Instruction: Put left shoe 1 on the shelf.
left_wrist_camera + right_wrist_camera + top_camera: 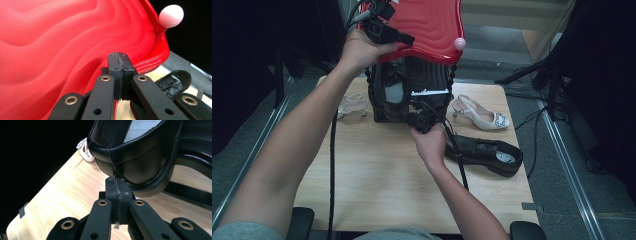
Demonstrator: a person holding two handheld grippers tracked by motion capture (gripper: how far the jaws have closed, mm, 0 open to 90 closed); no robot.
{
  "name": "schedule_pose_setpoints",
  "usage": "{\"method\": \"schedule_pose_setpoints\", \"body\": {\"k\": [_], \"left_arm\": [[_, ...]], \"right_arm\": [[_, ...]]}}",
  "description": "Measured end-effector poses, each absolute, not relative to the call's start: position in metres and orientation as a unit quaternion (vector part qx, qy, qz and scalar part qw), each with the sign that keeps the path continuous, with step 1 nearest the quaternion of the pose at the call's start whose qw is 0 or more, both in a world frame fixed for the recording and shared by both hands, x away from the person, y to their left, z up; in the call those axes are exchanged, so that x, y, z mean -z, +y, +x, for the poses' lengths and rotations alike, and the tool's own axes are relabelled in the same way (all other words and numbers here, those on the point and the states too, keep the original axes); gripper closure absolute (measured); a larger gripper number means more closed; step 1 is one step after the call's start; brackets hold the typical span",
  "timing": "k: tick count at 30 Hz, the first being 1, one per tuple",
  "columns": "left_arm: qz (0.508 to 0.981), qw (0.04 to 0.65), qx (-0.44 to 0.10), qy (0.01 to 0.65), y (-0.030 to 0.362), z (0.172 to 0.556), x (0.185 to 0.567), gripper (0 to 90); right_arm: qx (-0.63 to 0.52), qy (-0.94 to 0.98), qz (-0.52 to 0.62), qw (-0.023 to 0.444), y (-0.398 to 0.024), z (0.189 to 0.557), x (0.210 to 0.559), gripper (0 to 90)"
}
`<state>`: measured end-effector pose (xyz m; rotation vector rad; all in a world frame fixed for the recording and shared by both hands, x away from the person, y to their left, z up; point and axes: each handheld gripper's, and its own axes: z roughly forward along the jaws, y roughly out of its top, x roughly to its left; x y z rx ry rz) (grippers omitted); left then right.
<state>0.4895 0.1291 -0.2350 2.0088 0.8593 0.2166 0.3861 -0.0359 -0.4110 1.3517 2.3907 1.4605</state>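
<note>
Left gripper [404, 37] clamped on the raised red lid [424, 25], right gripper [117, 182] pinching the black shoe [140, 157] heel: thin grip, risking a slip onto the tabletop [377, 175].

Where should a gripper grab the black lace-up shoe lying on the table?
Take the black lace-up shoe by its heel collar, at its right end in the high view. Come down from above, one jaw inside the mouth and one outside the back wall. It sits sole-down on the table with the mouth facing up, so that thin rim likely suits the jaws better than the broad toe.
</note>
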Motion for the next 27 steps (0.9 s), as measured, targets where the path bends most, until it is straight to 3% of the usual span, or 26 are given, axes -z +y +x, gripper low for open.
{"method": "schedule_pose_setpoints", "body": {"k": [27], "left_arm": [[0.814, 0.459, -0.09, 0.344, 0.13, 0.489, 0.236, 90.0]], "right_arm": [[-0.455, 0.765, 0.454, 0.028, 0.007, 0.44, 0.398, 90.0]]}}
